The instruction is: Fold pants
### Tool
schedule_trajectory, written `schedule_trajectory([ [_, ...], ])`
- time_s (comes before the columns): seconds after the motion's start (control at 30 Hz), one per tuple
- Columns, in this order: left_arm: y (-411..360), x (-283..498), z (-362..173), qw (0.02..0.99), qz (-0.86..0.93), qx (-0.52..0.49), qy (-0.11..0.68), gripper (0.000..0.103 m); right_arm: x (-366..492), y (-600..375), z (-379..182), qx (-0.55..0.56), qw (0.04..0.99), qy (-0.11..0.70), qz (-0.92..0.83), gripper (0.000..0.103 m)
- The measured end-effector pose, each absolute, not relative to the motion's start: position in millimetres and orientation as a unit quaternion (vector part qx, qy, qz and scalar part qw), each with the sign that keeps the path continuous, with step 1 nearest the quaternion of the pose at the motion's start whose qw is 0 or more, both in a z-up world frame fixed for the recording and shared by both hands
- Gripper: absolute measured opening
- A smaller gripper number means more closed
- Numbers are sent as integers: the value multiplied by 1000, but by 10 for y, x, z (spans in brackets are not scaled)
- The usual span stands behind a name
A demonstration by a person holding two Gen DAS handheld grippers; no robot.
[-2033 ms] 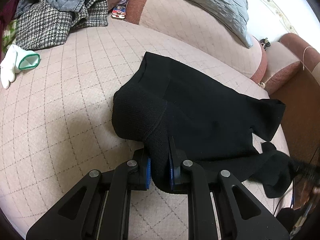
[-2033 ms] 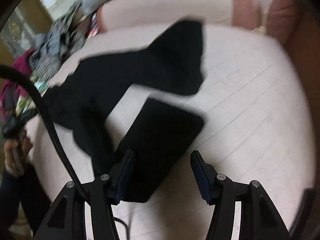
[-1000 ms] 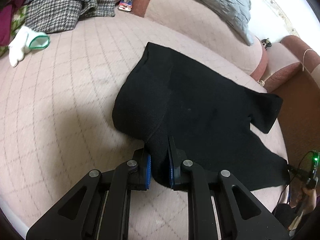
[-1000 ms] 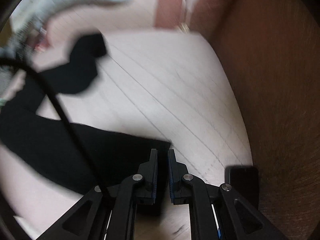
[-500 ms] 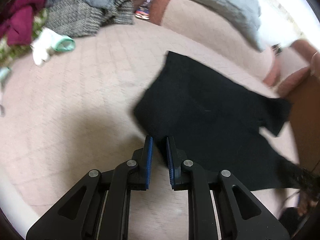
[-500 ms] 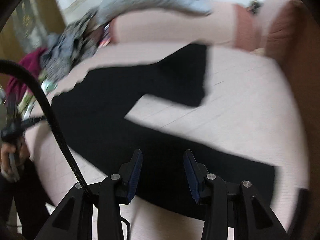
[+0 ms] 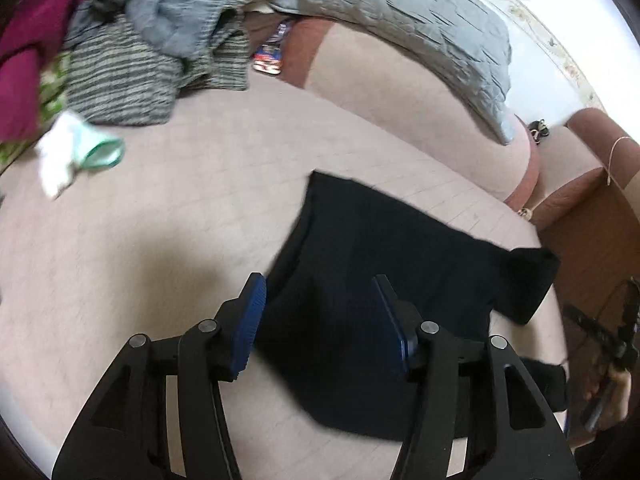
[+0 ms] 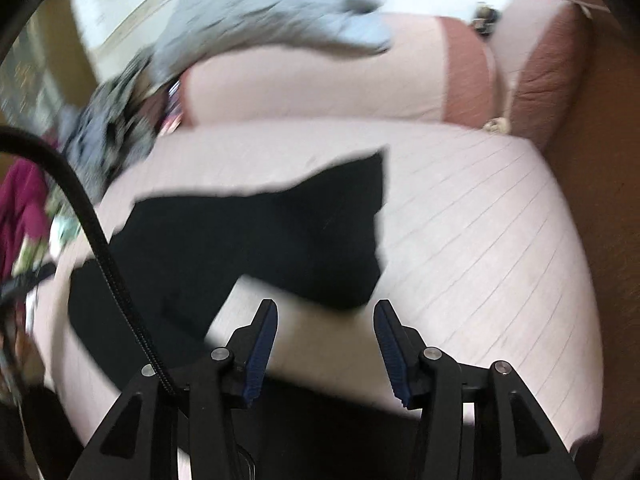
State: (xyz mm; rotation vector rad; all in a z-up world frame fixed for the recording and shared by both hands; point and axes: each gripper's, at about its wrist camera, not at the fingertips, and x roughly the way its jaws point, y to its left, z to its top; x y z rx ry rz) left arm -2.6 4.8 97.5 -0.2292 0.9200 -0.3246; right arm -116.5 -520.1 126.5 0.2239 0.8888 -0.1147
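Note:
The black pants (image 7: 384, 264) lie spread flat on the pink quilted bed (image 7: 168, 216). My left gripper (image 7: 318, 320) is open and empty, hovering over the waist end of the pants. In the right wrist view the pants (image 8: 256, 236) show one leg stretching toward the far side and the other running under the gripper. My right gripper (image 8: 324, 340) is open and empty, above the bare bed between the two legs.
A pile of grey, checked and maroon clothes (image 7: 132, 40) sits at the far left. A white and green sock (image 7: 72, 152) lies near it. A grey quilt (image 7: 400, 20) drapes over pink bolsters (image 7: 400, 92). Brown floor (image 8: 600, 200) lies past the bed's right edge.
Both grippers have let go of the pants and opened wide. The pants now lie flat on the bed. The right gripper has swung back over the gap between the legs.

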Motion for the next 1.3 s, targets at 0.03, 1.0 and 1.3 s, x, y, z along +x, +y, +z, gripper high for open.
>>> schedule_trajectory([
  [0.03,-15,56,995,876,-157,-105,445,54,-1054,-5208,1291,109,895,427,-61,50],
  [1.0,-1349,1357,553,833,-216,65,505,54,-277,-5220,853,31,836,548,-15,40],
  [1.3,-1543,1399,481,831,-252,138,477,54,188,-5299,893,75,824,562,11,52],
])
